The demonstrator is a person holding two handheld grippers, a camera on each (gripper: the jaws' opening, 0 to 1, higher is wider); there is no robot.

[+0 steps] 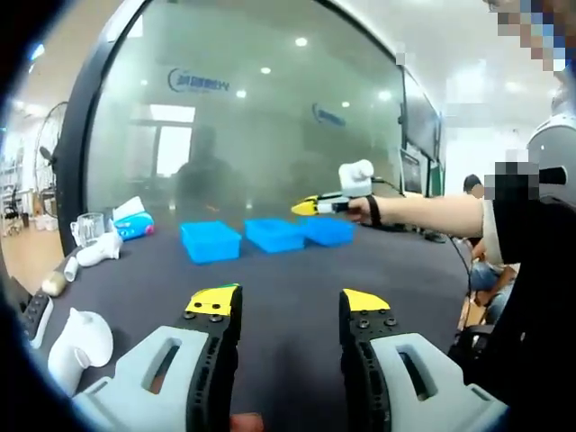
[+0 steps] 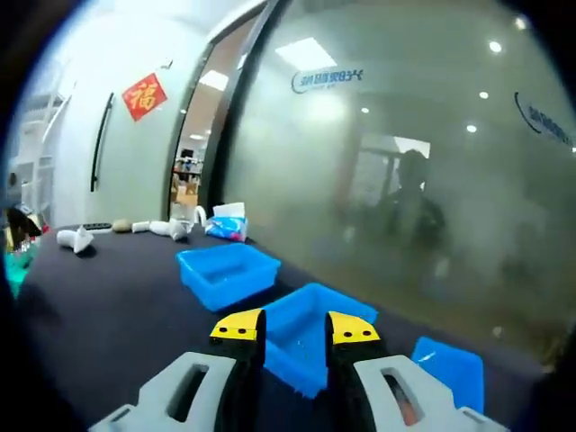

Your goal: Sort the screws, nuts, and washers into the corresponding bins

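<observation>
Three blue bins stand in a row on the dark table (image 1: pixel 279 274): the left bin (image 1: pixel 211 241), the middle bin (image 1: pixel 274 234) and the right bin (image 1: pixel 328 230). My left gripper (image 1: pixel 288 301) is low over the table's near side, well short of the bins, open and holding nothing. A person's outstretched arm holds my right gripper (image 1: pixel 304 207) above the right-hand bins. In the right gripper view, my right gripper (image 2: pixel 295 328) hangs over the middle bin (image 2: pixel 310 346), jaws apart with blue showing between them. The left bin (image 2: pixel 227 270) and right bin (image 2: pixel 450 369) flank it.
A frosted glass wall (image 1: pixel 261 126) runs just behind the bins. At the table's left end are a tissue pack (image 1: pixel 133 220), a glass jug (image 1: pixel 88 229), white ceramic pieces (image 1: pixel 79 346) and a remote (image 1: pixel 36 315). The person (image 1: pixel 540 270) stands at the right.
</observation>
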